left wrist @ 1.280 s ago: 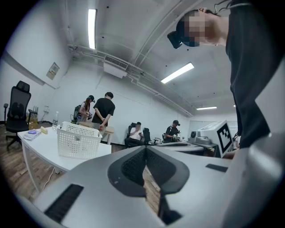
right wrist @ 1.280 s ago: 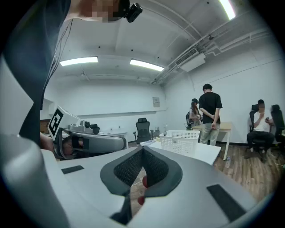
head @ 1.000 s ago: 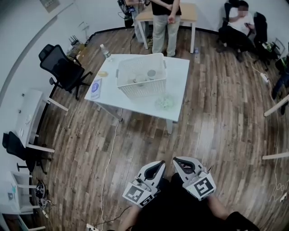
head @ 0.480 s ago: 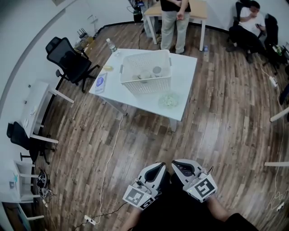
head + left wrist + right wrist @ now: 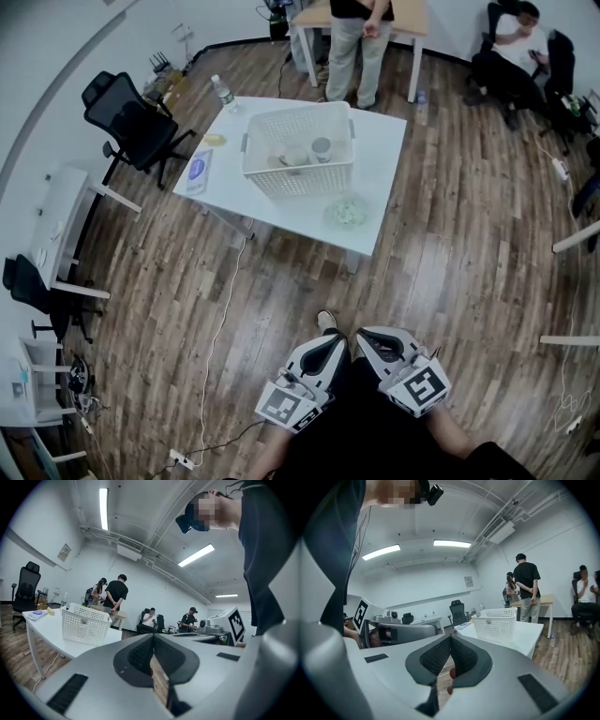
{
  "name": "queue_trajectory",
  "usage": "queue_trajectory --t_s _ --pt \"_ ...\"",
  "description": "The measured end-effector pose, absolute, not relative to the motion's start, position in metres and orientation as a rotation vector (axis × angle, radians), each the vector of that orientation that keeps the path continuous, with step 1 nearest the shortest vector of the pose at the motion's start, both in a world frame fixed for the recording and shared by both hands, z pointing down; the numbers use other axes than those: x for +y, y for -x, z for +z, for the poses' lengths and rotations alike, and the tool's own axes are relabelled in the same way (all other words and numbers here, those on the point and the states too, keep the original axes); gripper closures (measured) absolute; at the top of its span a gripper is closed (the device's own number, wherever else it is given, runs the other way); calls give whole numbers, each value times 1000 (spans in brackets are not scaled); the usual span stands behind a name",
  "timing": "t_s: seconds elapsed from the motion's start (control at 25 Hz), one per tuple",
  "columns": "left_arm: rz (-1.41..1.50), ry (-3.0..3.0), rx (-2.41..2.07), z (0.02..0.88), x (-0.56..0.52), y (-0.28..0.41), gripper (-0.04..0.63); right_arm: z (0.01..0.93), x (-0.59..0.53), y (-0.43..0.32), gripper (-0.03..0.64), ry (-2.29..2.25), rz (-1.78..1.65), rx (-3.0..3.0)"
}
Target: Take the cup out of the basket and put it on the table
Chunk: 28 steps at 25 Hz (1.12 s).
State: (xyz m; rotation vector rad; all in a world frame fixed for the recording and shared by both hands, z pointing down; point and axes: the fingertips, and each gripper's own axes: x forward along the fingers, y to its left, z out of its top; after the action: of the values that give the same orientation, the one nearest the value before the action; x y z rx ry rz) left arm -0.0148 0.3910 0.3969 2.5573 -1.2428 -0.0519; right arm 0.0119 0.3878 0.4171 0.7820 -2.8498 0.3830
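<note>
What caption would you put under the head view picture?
Left tongs and right tongs, shut and empty, far from the white plastic mesh basket on the white table.

The left gripper (image 5: 323, 345) and the right gripper (image 5: 375, 339) are held side by side, pointed forward, jaws pressed fully together.

A white perforated plastic basket (image 5: 296, 182) sits on the smooth, matt white table (image 5: 382, 155), far across a faintly glossy, streaky brown wood-plank floor (image 5: 450, 272).
</note>
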Motion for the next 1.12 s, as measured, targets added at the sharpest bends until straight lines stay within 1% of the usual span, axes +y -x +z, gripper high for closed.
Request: queue_trajectory --t_s 0.36,0.68,0.92,1.12 --pt "-101 -2625 -1195 383 324 47 584 395 323 27 592 -823 303 -2855" --pt "-103 -2646 -1136 387 277 89 584 399 273 72 592 -864 302 -2810" --pt "-60 -2625 -1115 396 248 106 584 410 246 76 592 -916 368 -2764" --pt "-49 -2597 -1107 404 222 101 584 416 216 69 592 -912 399 -2759"
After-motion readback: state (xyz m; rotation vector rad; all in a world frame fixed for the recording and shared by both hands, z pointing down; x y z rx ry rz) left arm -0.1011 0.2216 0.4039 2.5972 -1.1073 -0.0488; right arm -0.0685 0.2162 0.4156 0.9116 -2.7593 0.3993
